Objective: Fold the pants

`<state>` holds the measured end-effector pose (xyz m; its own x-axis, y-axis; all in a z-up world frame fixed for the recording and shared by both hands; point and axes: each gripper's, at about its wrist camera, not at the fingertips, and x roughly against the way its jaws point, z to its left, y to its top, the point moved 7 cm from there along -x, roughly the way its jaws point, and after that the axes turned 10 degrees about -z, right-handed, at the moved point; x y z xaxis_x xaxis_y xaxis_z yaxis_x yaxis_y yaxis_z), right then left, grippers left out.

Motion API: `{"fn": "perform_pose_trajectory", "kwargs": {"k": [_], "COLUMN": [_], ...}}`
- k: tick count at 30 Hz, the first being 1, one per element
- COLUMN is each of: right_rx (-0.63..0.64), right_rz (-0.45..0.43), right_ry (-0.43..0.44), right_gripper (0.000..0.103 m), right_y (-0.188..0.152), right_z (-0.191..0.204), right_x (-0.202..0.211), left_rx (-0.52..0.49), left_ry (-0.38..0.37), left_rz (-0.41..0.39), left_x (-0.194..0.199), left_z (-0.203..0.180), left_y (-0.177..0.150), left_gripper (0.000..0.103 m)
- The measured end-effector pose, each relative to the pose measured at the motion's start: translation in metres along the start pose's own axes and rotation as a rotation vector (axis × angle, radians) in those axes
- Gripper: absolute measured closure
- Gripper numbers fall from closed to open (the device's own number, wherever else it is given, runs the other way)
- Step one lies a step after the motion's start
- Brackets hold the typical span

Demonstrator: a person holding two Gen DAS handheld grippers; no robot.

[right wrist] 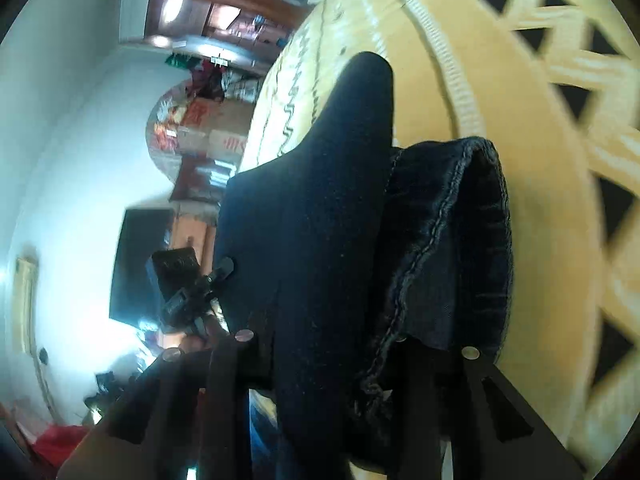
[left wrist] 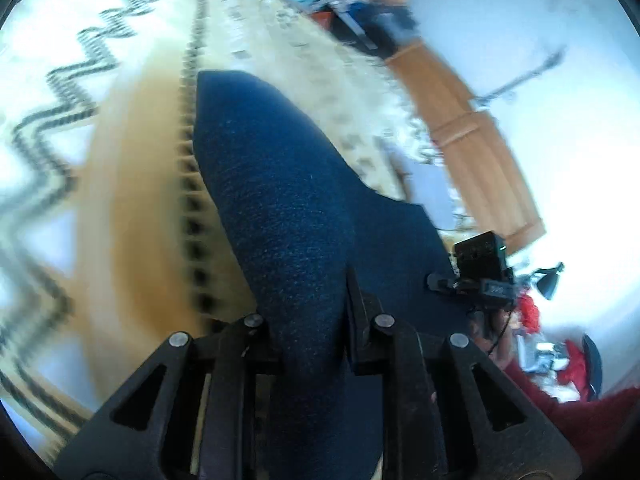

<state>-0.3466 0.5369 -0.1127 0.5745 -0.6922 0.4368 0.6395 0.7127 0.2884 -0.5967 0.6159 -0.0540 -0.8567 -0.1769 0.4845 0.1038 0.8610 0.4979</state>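
The pants are dark blue denim. They hang lifted above a patterned carpet and stretch forward from my left gripper, which is shut on the fabric. In the right wrist view the pants drape over my right gripper, which is shut on them. A hemmed edge with a stitched seam bunches at the right side. The right gripper also shows in the left wrist view, at the far end of the cloth. The left gripper shows in the right wrist view.
A cream and tan carpet with black zigzag lines lies below; it also shows in the right wrist view. A wooden door and white wall stand at the right. Red clutter sits at the lower right.
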Motion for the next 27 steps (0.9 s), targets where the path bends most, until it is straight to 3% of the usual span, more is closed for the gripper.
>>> {"fn": "perform_pose_trajectory", "kwargs": {"k": [3,5,8,11,12,14,18,19,21,22,23,24,26,27], "right_rx": [0.026,-0.009,0.057,0.212,0.298,0.416,0.519,0.512,0.459,0.404,0.352,0.332,0.378,0.411], "right_rz": [0.051,0.063,0.059,-0.055,-0.116,-0.176,-0.058,-0.024,-0.003,-0.008,-0.022,-0.03,-0.044,-0.067], "right_ry": [-0.055,-0.087,-0.122,-0.252,-0.289,-0.26,-0.211,-0.219,-0.272,-0.263,-0.255,-0.254,-0.262,-0.24], "right_gripper": [0.068,0.062,0.056,0.055,0.055,0.056,0.056,0.058,0.077,0.095,0.1,0.099,0.076,0.069], "right_y": [0.006,0.005,0.002,0.011,0.009,-0.01,-0.064,-0.075,-0.085,-0.087,-0.086,-0.086,-0.083,-0.071], "right_z": [-0.027,-0.05,-0.051,-0.028,-0.01,0.029,0.053,0.045,0.014,0.001,-0.009,-0.01,0.011,0.033], "right_x": [-0.039,-0.049,-0.029,0.016,0.038,0.063,0.04,0.032,0.024,0.026,0.03,0.035,0.041,0.039], "left_rx": [0.092,0.104,0.01,-0.091,-0.125,-0.175,-0.239,-0.232,-0.171,-0.142,-0.125,-0.121,-0.14,-0.143], "left_ry": [0.071,0.058,0.152,0.242,0.241,0.185,0.064,0.072,0.089,0.073,0.069,0.069,0.075,0.072], "left_rz": [0.049,0.032,-0.005,-0.088,-0.126,-0.148,-0.08,-0.052,-0.033,-0.043,-0.046,-0.046,-0.038,-0.035], "left_x": [-0.019,-0.016,0.002,0.031,0.043,0.048,0.041,0.035,0.028,0.029,0.029,0.031,0.031,0.031], "left_z": [0.048,0.05,0.03,0.01,-0.002,-0.022,-0.048,-0.044,-0.025,-0.02,-0.018,-0.019,-0.018,-0.018], "left_y": [-0.017,-0.023,-0.022,-0.029,-0.038,-0.053,-0.099,-0.106,-0.113,-0.112,-0.108,-0.105,-0.103,-0.103], "left_gripper": [0.074,0.073,0.073,0.07,0.064,0.06,0.058,0.058,0.066,0.068,0.069,0.069,0.069,0.069]}}
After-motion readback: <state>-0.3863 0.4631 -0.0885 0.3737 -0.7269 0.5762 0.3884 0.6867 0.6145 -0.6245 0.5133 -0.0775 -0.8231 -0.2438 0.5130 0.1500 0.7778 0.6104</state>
